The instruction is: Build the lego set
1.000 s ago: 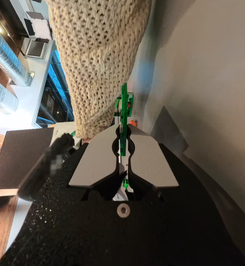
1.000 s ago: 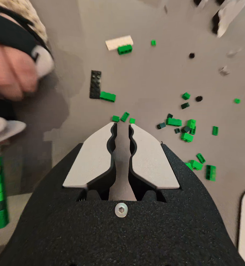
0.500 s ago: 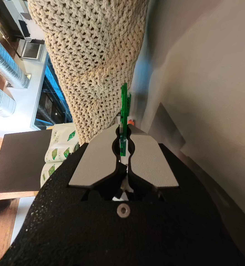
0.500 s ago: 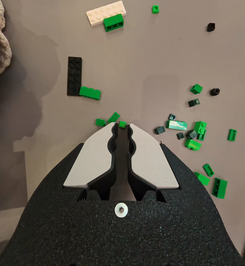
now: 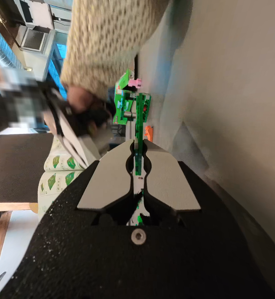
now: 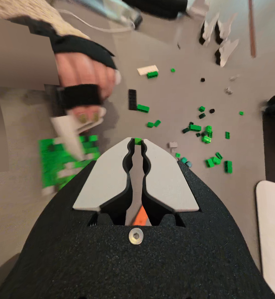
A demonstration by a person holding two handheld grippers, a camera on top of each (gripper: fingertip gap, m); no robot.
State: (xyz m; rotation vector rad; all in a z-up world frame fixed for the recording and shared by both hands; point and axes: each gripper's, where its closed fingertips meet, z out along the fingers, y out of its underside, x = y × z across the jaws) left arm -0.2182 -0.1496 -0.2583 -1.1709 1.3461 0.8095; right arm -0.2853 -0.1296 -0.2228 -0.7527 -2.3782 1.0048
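Note:
In the left wrist view my left gripper [image 5: 138, 143] is shut on the green lego build [image 5: 140, 113], a flat plate assembly seen edge-on that sticks out past the fingertips. In the right wrist view my right gripper [image 6: 137, 140] is shut on a small green brick [image 6: 137, 141] at its fingertips, above the grey table [image 6: 174, 100]. The green build [image 6: 65, 160] shows blurred at the left, with the left gripper's fingers [image 6: 69, 135] and a hand [image 6: 85, 76] on it. The right gripper [image 5: 72, 129] shows blurred in the left wrist view.
Loose bricks lie on the table: a black plate [image 6: 132, 98], a green brick [image 6: 142, 108], a white plate [image 6: 147, 69], and a green cluster [image 6: 206, 134]. A white pad [image 6: 272, 226] lies at the right. An open instruction booklet [image 5: 59, 171] and an orange piece [image 5: 149, 132] show.
My right gripper closed on the small green brick on the table and lifted it, drawing back toward the build. My left gripper kept its hold on the build.

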